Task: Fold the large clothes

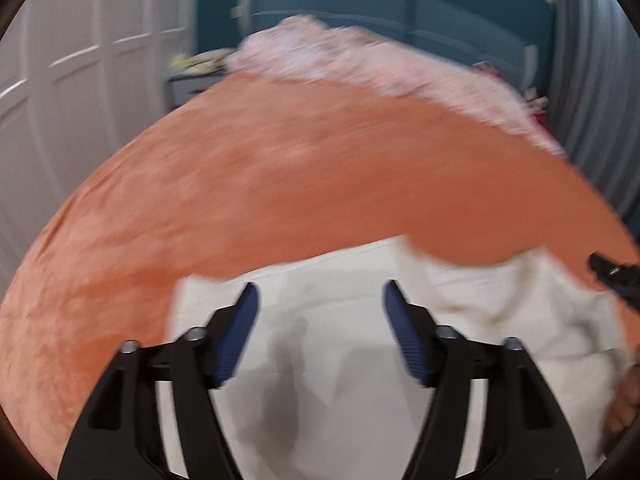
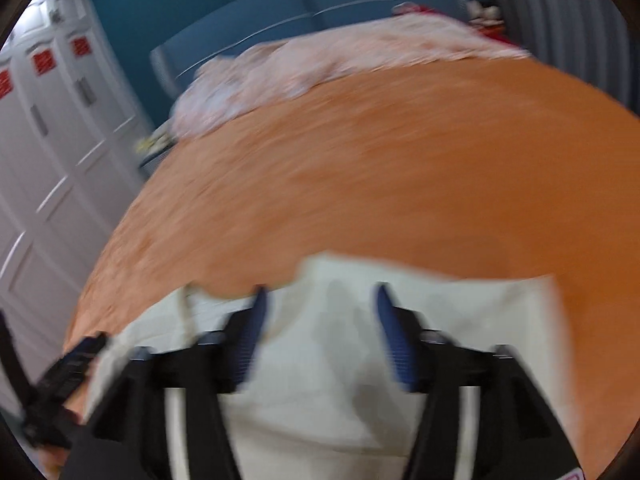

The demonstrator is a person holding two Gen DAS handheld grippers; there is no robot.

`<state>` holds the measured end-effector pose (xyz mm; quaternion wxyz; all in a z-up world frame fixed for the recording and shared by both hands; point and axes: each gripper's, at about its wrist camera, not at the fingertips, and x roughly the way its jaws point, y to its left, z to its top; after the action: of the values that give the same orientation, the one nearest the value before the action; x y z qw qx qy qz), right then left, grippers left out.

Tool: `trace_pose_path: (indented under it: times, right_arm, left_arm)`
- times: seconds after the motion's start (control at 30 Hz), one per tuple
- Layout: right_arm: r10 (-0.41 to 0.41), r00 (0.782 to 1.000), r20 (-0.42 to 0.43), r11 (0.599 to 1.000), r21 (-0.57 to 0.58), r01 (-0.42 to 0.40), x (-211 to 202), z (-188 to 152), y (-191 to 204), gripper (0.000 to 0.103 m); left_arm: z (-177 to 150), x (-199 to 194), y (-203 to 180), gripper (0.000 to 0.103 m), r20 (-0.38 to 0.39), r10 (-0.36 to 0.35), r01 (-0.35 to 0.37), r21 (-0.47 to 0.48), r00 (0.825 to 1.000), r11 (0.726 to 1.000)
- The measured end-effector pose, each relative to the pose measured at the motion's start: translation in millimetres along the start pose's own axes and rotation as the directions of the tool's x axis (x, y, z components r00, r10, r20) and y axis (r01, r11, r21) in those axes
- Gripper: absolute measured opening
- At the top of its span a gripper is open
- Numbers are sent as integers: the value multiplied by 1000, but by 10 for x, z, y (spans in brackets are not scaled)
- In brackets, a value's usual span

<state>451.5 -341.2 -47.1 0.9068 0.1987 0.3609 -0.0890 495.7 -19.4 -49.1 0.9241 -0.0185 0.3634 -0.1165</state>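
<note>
A cream-white garment (image 1: 320, 340) lies on an orange bedspread (image 1: 280, 184) at the near edge of the bed. My left gripper (image 1: 320, 296) is open and empty, hovering just above the garment. The garment also shows in the right wrist view (image 2: 460, 320) on the same bedspread (image 2: 400, 168). My right gripper (image 2: 318, 296) is open and empty above it. Each gripper shows at the edge of the other's view: the right gripper (image 1: 616, 276) at the right, the left gripper (image 2: 68, 368) at the lower left. Both views are motion-blurred.
A pile of pink and white cloth (image 1: 360, 56) lies at the far end of the bed, also in the right wrist view (image 2: 320, 64). A blue headboard (image 1: 400, 4) is behind it. White wardrobe doors (image 1: 80, 40) stand left. A grey curtain (image 1: 592, 80) hangs right.
</note>
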Motion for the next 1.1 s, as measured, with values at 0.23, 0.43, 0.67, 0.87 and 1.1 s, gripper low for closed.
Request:
trace_pose_path:
  times: [0.23,0.43,0.67,0.87,1.1]
  right_arm:
    - [-98,987,-127,983,141,116,52,137,-1069,65]
    - [-16,976,-216,987,151,49,368,-2,-1163,45]
    - [-136,976,-171,991,-34,132,363,-139,-948,16]
    - [-229,965,-131,969,-128,212,420,-219,-860,16]
    - [-268,957,-115,955,-159,249,493,-256,-846,25]
  left_arm:
    - [249,447,-1262,89,-148,-231,240,49,962,970]
    - [152,1062,-1706,57,-280,-213,225,12,936,974]
    - [-109,1310,-1855,13,-306,-99,142,119,947,983]
    - [-192,1338,-1818,1,-267,-37,83,165,963,983]
    - [-221,1321,-1853,1,-242,-21,67,183,970,981]
